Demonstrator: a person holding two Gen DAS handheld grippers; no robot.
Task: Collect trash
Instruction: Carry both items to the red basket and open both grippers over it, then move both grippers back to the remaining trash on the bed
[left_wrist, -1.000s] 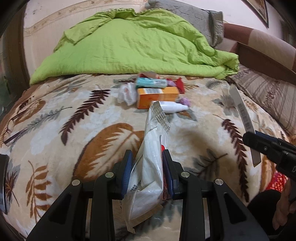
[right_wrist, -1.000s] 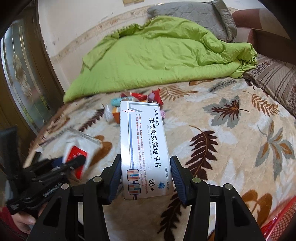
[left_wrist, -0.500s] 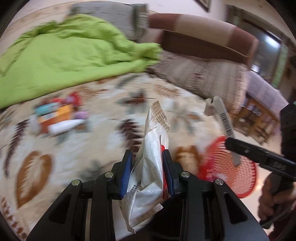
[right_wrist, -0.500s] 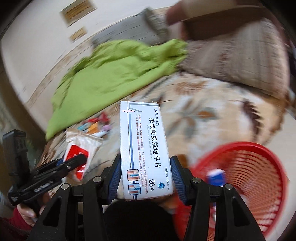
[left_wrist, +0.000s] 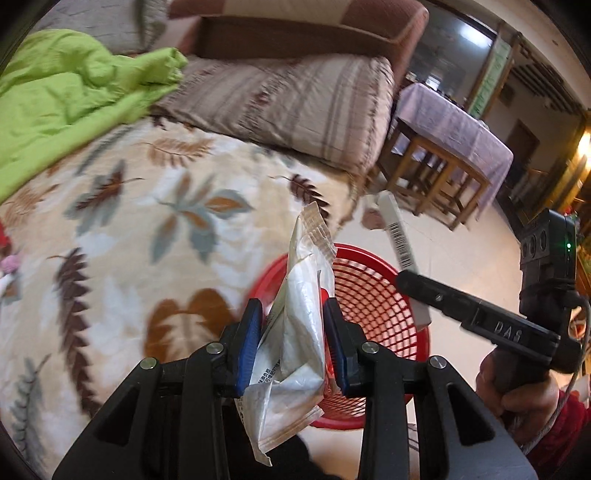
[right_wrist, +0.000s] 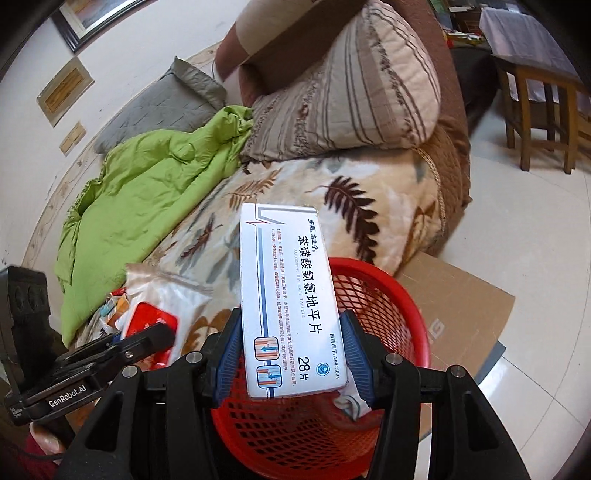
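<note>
While both grippers hang over the red basket (right_wrist: 391, 317) on the floor by the bed's corner, each has a piece of trash clamped in it. The left gripper (left_wrist: 291, 343) has its blue-padded fingers (left_wrist: 248, 339) pressed together on a crumpled white plastic wrapper (left_wrist: 299, 325), which stands nearly upright with its crimped top edge above the basket's near rim. In the right wrist view the same wrapper (right_wrist: 162, 299) shows a red patch and sits left of the basket, over the bed's edge. The right gripper (right_wrist: 288, 365) has its fingers (right_wrist: 226, 354) closed on the long sides of a white medicine box (right_wrist: 291, 299) printed with Chinese text and "28"; the box lies flat-face up and reaches out over the basket's opening. From the left wrist view the box (left_wrist: 400, 240) shows edge-on with a barcode, tilted above the basket's far rim (left_wrist: 376, 258). A bit of white and blue trash (right_wrist: 351, 400) already lies inside the basket, under the right gripper. The bed carries a leaf-patterned blanket (left_wrist: 155, 221), a green quilt (right_wrist: 147, 184) toward its far side and a striped pillow (right_wrist: 354, 92) at its end. A few small items (right_wrist: 116, 308) remain on the blanket behind the wrapper. Flat cardboard (right_wrist: 454, 295) lies on the floor beside the basket.
</note>
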